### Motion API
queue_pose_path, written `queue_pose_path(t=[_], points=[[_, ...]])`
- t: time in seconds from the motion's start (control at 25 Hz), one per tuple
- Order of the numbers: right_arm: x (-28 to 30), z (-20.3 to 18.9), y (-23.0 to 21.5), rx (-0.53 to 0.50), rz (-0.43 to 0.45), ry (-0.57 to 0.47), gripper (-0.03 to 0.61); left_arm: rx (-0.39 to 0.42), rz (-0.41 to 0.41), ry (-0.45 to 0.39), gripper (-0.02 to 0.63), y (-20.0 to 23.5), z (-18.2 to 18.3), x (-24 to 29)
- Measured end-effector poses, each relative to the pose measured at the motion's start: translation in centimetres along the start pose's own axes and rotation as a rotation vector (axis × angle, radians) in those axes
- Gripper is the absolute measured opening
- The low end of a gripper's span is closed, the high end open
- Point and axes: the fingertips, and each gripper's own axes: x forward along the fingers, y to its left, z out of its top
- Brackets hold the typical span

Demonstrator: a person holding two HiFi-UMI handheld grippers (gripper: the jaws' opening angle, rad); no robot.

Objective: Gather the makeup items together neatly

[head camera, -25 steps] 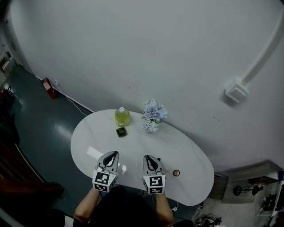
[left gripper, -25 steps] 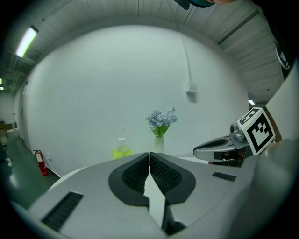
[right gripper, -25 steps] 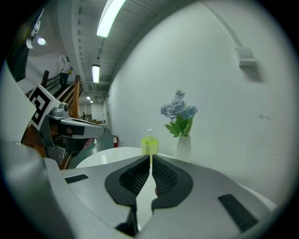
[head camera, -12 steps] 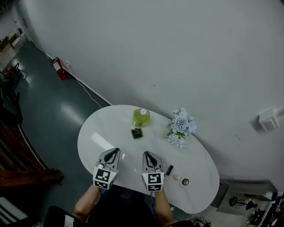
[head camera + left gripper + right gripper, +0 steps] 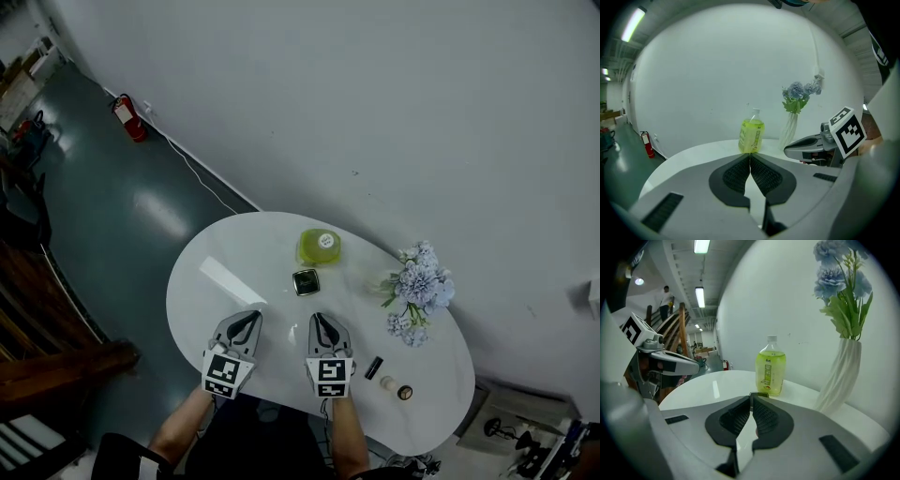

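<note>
A dark square compact (image 5: 305, 281) lies mid-table, and its edge peeks over the jaw tips in the right gripper view (image 5: 759, 394). A black lipstick (image 5: 373, 367), a small pale pot (image 5: 386, 383) and a small dark round pot (image 5: 405, 393) lie near the front right edge. My left gripper (image 5: 247, 320) (image 5: 750, 155) and right gripper (image 5: 320, 322) (image 5: 751, 396) hover side by side over the near part of the table. Both are shut and hold nothing. The compact is just beyond and between them; the lipstick is right of the right gripper.
A yellow-green drink bottle (image 5: 319, 246) (image 5: 751, 136) (image 5: 771, 369) stands behind the compact. A white vase of blue flowers (image 5: 419, 291) (image 5: 841, 376) stands at the right. The white oval table (image 5: 211, 281) ends just behind the grippers. Dark floor with a red extinguisher (image 5: 128, 117) lies beyond.
Both grippers have come down and forward over the table's near edge, still shut. The head view has swung, bringing the lipstick and small pots into sight at the right.
</note>
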Motion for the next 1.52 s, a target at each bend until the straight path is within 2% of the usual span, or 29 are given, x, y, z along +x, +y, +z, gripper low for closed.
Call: queue_pose_path(t=[0.24,0.72,0.76,0.8,0.92,1.12,1.52], points=[[3.3,-2.1,-0.4,0.02,0.004,0.046,0.041,-0.025,-0.012,0.051,0.02,1.2,-2.5,1.9],[7.2,-2.9,-1.5,0.071,-0.03,0.075,0.046,-0.049,0.008,0.076,0.02,4.0,-3.2,2.7],[7.6,-3.0,-1.3,0.076,-0.011,0.085,0.077,-0.05,0.012,0.078,0.02,4.2,-3.3,2.7],[8.0,-3.2,-1.1,0.08,0.004,0.095,0.16,-0.052,0.015,0.08,0.02,4.4,-3.3,2.7],[8.8,-3.4,-1.3,0.081,-0.004,0.109,0.235,-0.06,0.021,0.085,0.02,4.8,-3.5,2.7],[9.8,-4.0,-1.6,0.073,-0.022,0.12,0.271,-0.077,0.033,0.094,0.02,5.2,-4.0,2.8],[10.8,-4.5,-1.6,0.052,-0.029,0.169,0.275,-0.094,0.055,0.101,0.02,6.6,-4.2,2.8]])
